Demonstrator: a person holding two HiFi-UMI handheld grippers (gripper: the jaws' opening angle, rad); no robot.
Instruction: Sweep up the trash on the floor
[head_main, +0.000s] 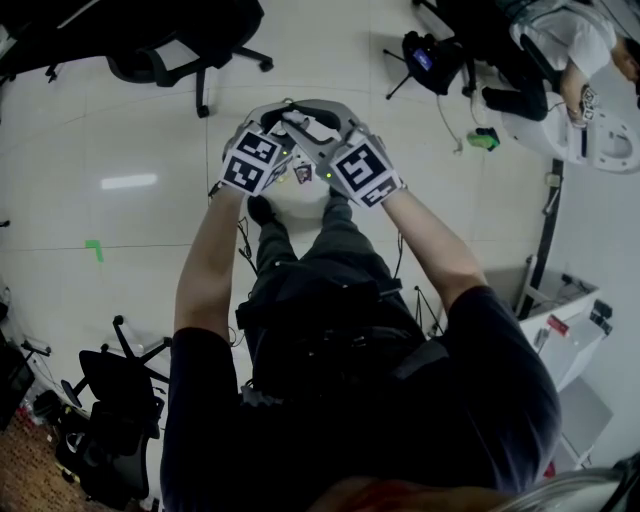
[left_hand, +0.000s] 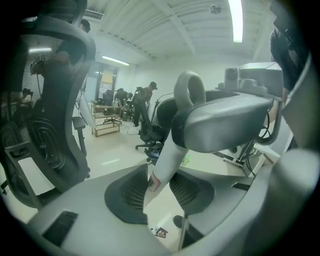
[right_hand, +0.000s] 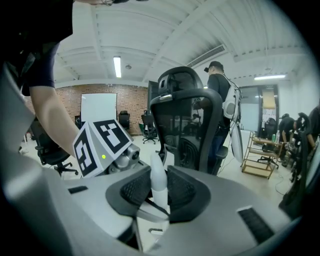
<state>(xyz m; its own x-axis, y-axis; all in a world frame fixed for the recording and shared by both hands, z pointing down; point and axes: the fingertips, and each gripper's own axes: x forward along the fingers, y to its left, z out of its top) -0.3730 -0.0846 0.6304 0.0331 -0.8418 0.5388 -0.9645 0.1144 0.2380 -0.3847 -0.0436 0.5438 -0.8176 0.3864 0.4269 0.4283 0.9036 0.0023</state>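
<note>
You are reaching your left forearm (head_main: 212, 255) and right forearm (head_main: 442, 245) out ahead, with both grippers side by side and tipping downward. Your left gripper (left_hand: 159, 189) is straddling the white handle (left_hand: 169, 152), jaws spread and not clamping. Your right gripper (right_hand: 159, 194), just beside that handle, is pinching a white stick (right_hand: 158, 176).

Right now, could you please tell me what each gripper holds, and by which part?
The right gripper grips a white handle just below its rounded tip. The left gripper holds nothing: its jaws stand apart around a white shaft.
</note>
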